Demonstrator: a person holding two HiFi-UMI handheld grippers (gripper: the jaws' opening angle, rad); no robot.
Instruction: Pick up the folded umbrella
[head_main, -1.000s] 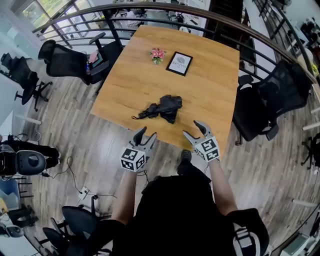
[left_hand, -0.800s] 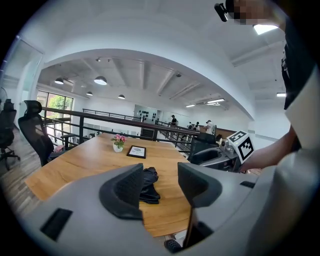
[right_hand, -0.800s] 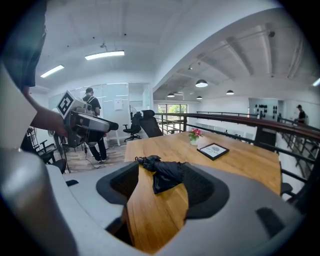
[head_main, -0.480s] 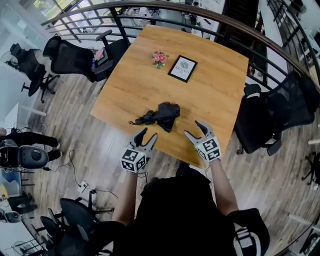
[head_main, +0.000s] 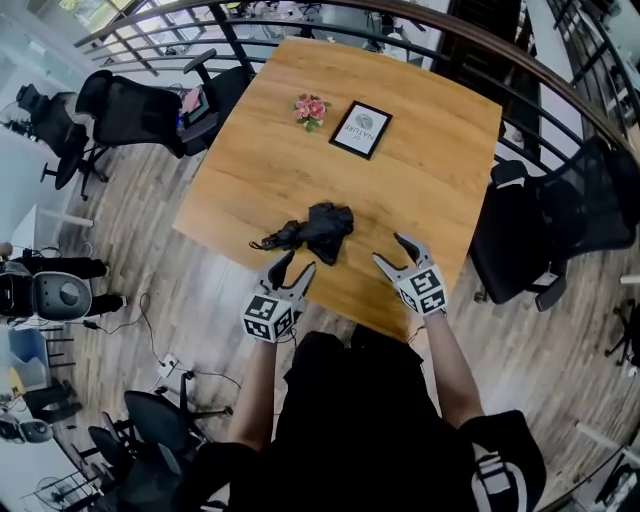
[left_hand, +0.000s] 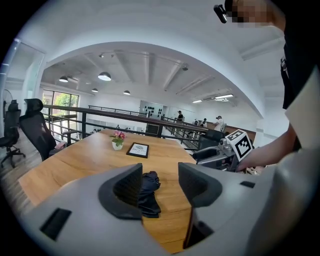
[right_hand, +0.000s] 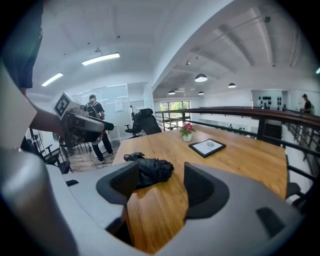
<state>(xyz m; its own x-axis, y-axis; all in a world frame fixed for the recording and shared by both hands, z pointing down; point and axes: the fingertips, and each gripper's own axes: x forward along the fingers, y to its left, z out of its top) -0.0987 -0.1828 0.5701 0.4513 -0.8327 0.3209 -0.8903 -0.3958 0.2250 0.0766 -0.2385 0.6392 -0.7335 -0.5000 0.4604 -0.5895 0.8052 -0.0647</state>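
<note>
A black folded umbrella (head_main: 315, 230) lies near the front edge of the wooden table (head_main: 420, 180), its handle end pointing left. My left gripper (head_main: 292, 266) hovers open just short of it at the table's near edge. My right gripper (head_main: 391, 250) is open over the table, to the right of the umbrella. In the left gripper view the umbrella (left_hand: 147, 192) shows beyond the left gripper (left_hand: 159, 182), apart from the jaws. In the right gripper view the umbrella (right_hand: 152, 170) lies ahead of the right gripper (right_hand: 160, 182), partly behind the left jaw.
A framed picture (head_main: 361, 129) and a small pot of pink flowers (head_main: 310, 108) stand at the table's far side. Black office chairs (head_main: 540, 230) flank the table on both sides. A curved railing (head_main: 520, 60) runs behind it. People stand in the distance.
Both grippers have moved forward toward the table and the umbrella. The right gripper now reaches over the table edge. Their jaws stay open.
</note>
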